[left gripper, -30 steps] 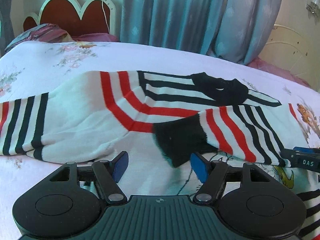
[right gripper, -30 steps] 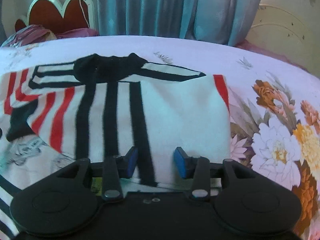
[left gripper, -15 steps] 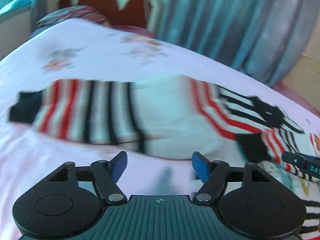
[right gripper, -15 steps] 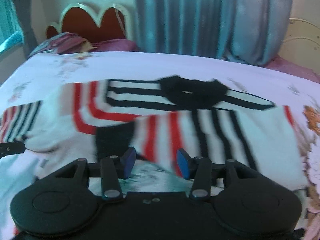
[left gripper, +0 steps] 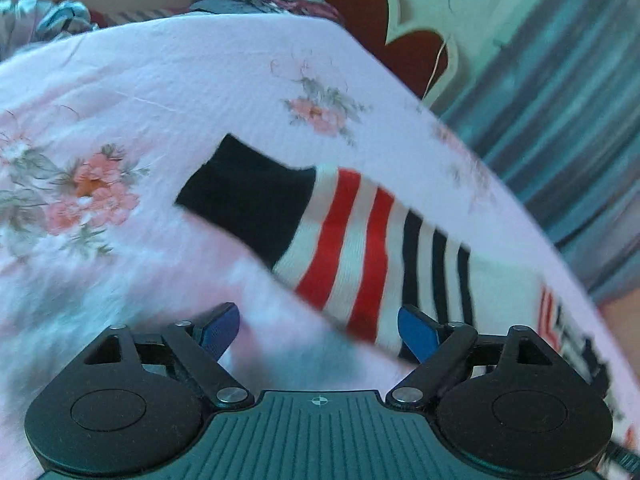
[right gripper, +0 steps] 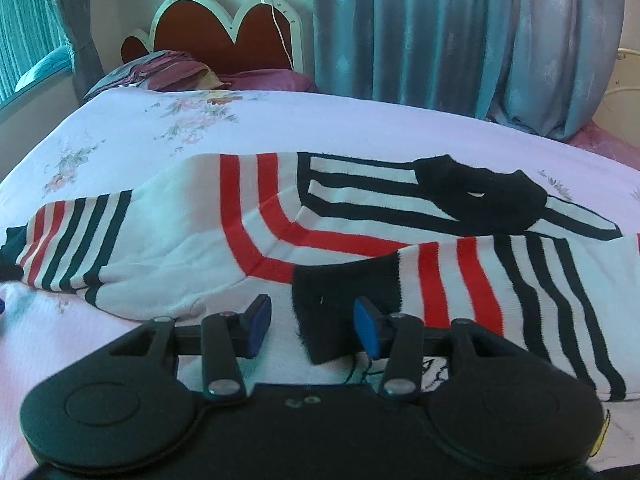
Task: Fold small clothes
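Note:
A white knit sweater (right gripper: 172,248) with red and black stripes lies spread on the bed, black collar (right gripper: 480,196) to the far right. One sleeve is folded across the body, and its black cuff (right gripper: 344,300) lies flat. My right gripper (right gripper: 312,326) hovers over that cuff's near corner, open, with the pads not pressing it. The other sleeve (left gripper: 360,248) stretches out to the left and ends in a black cuff (left gripper: 248,200). My left gripper (left gripper: 320,320) is close to this sleeve's near edge. Its jaws are opening, with only bedsheet and the sleeve's edge between them.
The bed carries a pink flowered sheet (left gripper: 100,192). A red and white headboard (right gripper: 228,40) and purple pillows (right gripper: 168,72) stand at the far left, blue curtains (right gripper: 460,32) behind the bed, a window (right gripper: 28,40) at the left.
The left gripper has swept left along the outstretched sleeve to its black cuff, rolling as it went, and its jaws have widened. The right gripper has moved left from the sweater's right side to the folded cuff.

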`<state>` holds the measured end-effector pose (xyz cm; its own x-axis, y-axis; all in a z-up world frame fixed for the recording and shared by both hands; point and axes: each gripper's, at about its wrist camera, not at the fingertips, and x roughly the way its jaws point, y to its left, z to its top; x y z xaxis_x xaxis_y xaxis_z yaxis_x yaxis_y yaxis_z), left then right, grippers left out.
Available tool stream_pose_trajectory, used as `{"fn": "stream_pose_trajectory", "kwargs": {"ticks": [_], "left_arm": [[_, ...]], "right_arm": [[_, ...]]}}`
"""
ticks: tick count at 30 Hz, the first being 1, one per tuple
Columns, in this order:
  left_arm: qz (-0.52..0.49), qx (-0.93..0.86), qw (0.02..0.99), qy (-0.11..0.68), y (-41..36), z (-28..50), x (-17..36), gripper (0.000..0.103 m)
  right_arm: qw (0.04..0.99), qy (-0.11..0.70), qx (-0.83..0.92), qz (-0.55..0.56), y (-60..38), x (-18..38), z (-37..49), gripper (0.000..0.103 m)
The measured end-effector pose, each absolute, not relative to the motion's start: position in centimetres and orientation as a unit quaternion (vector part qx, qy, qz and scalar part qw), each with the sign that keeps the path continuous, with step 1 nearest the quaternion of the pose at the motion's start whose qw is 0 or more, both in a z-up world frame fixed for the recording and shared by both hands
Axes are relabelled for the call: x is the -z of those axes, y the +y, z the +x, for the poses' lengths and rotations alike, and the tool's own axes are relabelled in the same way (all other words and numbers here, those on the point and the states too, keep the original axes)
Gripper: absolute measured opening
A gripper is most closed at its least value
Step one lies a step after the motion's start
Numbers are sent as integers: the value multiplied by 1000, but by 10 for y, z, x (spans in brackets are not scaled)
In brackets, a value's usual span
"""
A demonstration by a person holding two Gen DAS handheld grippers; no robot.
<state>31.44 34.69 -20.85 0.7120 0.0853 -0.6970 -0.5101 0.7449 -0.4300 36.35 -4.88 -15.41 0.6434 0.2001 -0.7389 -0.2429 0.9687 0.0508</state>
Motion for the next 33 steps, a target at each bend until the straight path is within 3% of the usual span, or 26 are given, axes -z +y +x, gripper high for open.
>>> {"fn": "stream_pose_trajectory", "kwargs": {"ticks": [2, 4, 6, 11, 17, 24, 28, 33], "left_arm": [[-334, -169, 871, 318, 353, 319, 214, 82], [-343, -169, 872, 304, 358, 325, 218, 65], [-358, -181, 866, 298, 365, 330, 224, 26], [-341, -184, 875, 291, 363, 338, 224, 10], [-266, -138, 920, 254, 325, 348, 180, 10], [-153, 25, 960, 232, 213, 375, 117, 9], [-106, 120, 955, 249, 127, 393, 116, 9], [-38, 187, 932, 309, 32, 409, 152, 10]], "right_arm": [[906, 405, -118, -25, -48, 156, 366, 45], [907, 405, -113, -25, -48, 159, 368, 45], [908, 405, -106, -25, -49, 161, 372, 45], [911, 403, -88, -18, -55, 166, 377, 45], [902, 419, -93, -48, -49, 183, 383, 46], [915, 393, -94, 18, -83, 156, 372, 45], [921, 382, -69, 36, -121, 144, 359, 48], [925, 376, -28, 55, -176, 138, 340, 51]]}}
